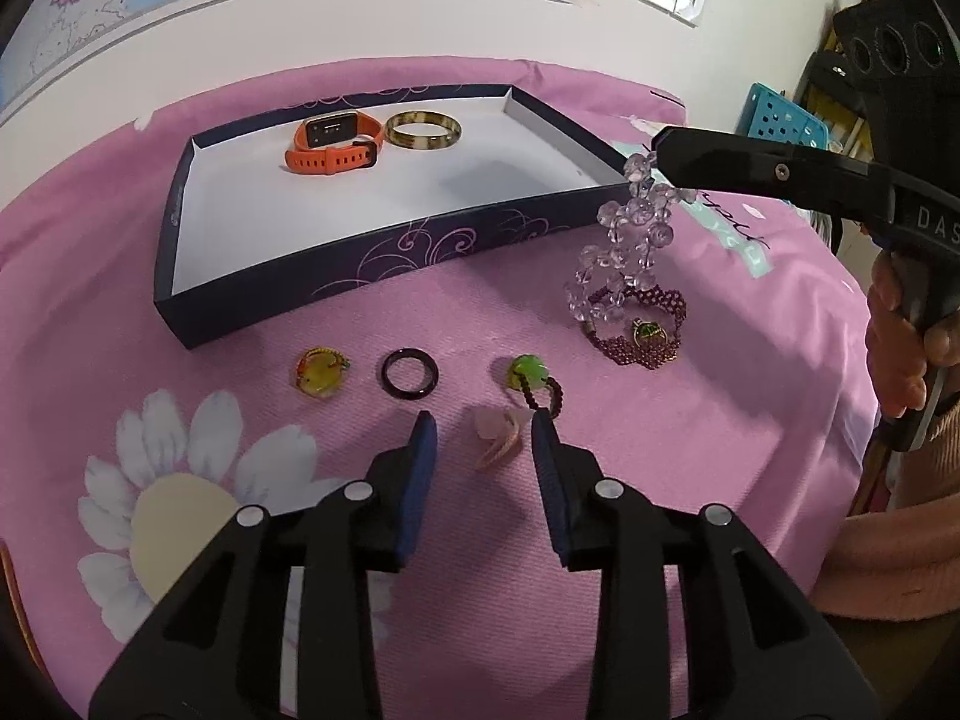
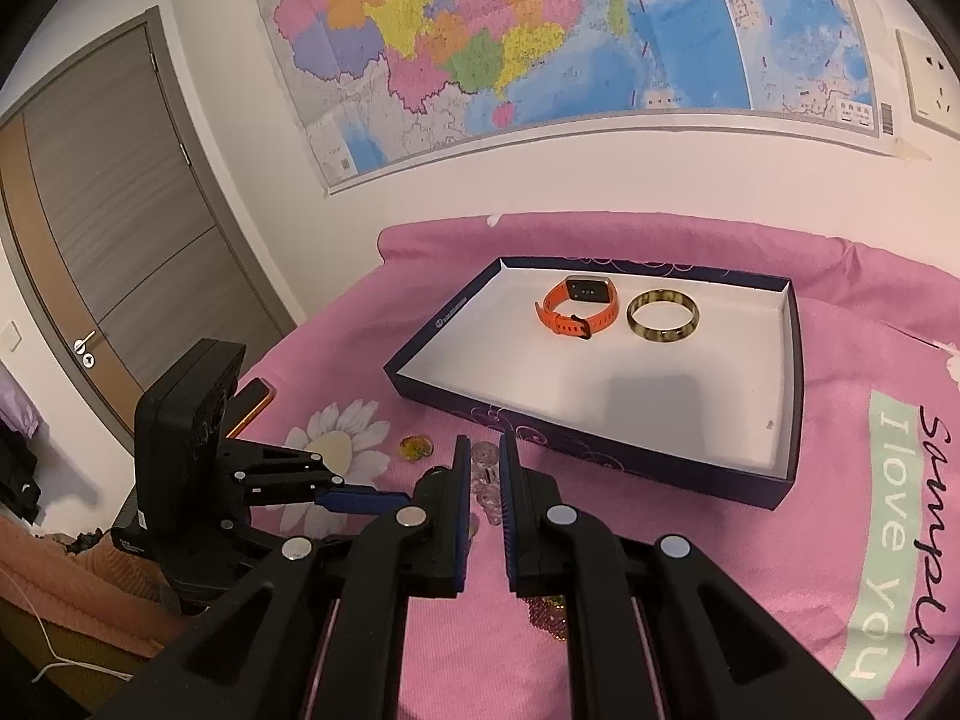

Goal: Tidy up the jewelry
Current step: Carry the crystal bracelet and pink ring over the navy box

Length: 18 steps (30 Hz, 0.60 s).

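My left gripper (image 1: 483, 423) stands open low over the pink cloth, and a small pale pink piece (image 1: 501, 438) lies between its blue pads, untouched. My right gripper (image 1: 657, 147) is shut on a strand of clear crystal beads (image 1: 624, 252), which hangs from its tip down to the cloth beside the tray. In the right wrist view the clear beads (image 2: 486, 471) show between the fingers of the right gripper (image 2: 485, 444). The navy tray (image 1: 384, 264) holds an orange watch (image 1: 333, 144) and a mottled bangle (image 1: 423, 132).
On the cloth in front of the tray lie a yellow ring (image 1: 321, 373), a black ring (image 1: 410, 373), a green-stone ring (image 1: 531, 381) and a purple beaded bracelet (image 1: 642, 330). A hand (image 1: 900, 330) holds the right gripper's handle. A wall with a map (image 2: 540, 30) stands behind.
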{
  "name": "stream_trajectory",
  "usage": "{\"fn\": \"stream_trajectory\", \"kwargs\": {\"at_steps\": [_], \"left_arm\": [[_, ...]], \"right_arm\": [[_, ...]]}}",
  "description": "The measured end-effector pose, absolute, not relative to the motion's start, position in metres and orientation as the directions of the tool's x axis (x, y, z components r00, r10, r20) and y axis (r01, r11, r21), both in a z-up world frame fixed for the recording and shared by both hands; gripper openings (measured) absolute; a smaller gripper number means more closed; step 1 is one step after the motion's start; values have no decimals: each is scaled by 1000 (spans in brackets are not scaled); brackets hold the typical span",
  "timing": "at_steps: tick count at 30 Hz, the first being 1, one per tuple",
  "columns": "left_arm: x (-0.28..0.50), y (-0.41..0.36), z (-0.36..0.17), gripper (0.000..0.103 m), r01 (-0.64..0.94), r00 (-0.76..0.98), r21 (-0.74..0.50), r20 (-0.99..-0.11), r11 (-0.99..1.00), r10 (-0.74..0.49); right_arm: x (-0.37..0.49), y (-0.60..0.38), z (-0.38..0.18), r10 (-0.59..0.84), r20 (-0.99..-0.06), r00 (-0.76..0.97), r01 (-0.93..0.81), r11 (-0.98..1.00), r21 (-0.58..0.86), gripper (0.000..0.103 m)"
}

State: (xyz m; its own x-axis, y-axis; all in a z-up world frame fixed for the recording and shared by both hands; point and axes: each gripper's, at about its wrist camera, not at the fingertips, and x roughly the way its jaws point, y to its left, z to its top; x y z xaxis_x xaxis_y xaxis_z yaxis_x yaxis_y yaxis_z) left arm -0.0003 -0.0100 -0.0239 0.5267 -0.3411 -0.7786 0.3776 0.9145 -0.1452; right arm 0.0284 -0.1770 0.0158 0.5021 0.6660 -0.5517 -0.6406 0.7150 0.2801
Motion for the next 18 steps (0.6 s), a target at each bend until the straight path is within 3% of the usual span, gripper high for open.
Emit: {"fn": "stream_trajectory", "kwargs": {"at_steps": [8, 10, 18], "left_arm": [[-6, -17, -26, 31, 408, 522, -116, -784, 906, -336], [-6, -17, -27, 14, 406, 526, -114, -782, 907, -334], [-5, -15, -26, 3, 384, 538, -115, -779, 916, -322]], "right_arm": [[29, -177, 14, 664, -554, 502, -636, 718, 284, 8], [29, -177, 14, 664, -555, 501, -637, 717, 283, 8], [29, -177, 15, 666, -554, 500, -639, 716, 283, 8]]}}
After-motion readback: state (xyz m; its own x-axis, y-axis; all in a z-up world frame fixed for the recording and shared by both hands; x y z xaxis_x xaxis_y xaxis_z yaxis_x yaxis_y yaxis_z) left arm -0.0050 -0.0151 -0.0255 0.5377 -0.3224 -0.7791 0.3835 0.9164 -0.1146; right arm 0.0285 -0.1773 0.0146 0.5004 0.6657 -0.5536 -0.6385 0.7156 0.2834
